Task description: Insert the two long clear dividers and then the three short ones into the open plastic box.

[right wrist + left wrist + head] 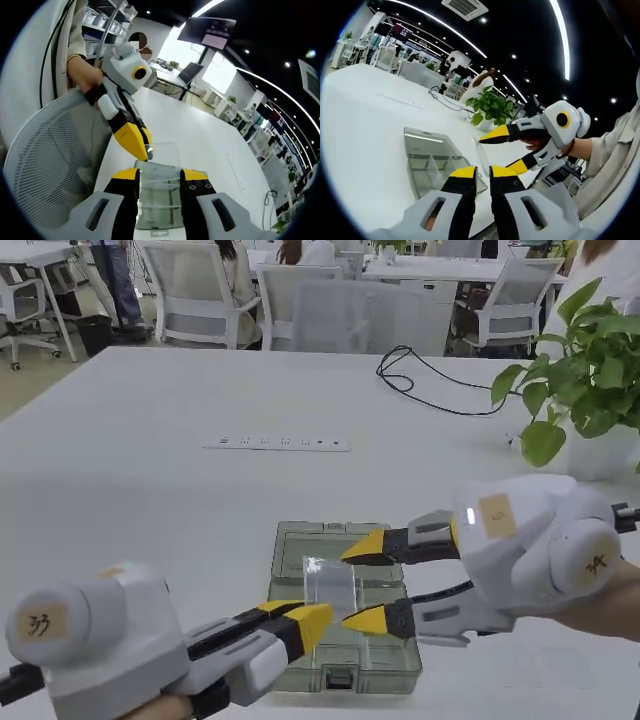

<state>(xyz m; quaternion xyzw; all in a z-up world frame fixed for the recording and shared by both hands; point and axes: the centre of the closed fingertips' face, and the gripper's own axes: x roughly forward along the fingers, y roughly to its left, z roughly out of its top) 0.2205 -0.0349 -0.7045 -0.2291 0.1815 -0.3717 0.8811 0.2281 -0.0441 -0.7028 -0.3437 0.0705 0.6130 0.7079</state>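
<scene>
The open plastic box (385, 665) lies on the white table near its front edge, with clear partitions standing inside. A clear divider (332, 585) hangs upright just above it. My left gripper (312, 617) comes in from the lower left and is shut on the divider's near edge. In the left gripper view the divider (483, 156) shows edge-on between the left gripper (484, 172) tips, above the box (427, 165). My right gripper (362, 585) is open, one jaw on each side of the divider (162, 157). The right gripper (160, 175) hovers over the box (160, 212).
A potted plant (585, 370) stands at the right edge of the table. A black cable (420, 375) loops at the back, and a flush socket strip (278, 443) lies mid-table. White chairs and people are beyond the far edge. A mesh chair (45, 165) is beside me.
</scene>
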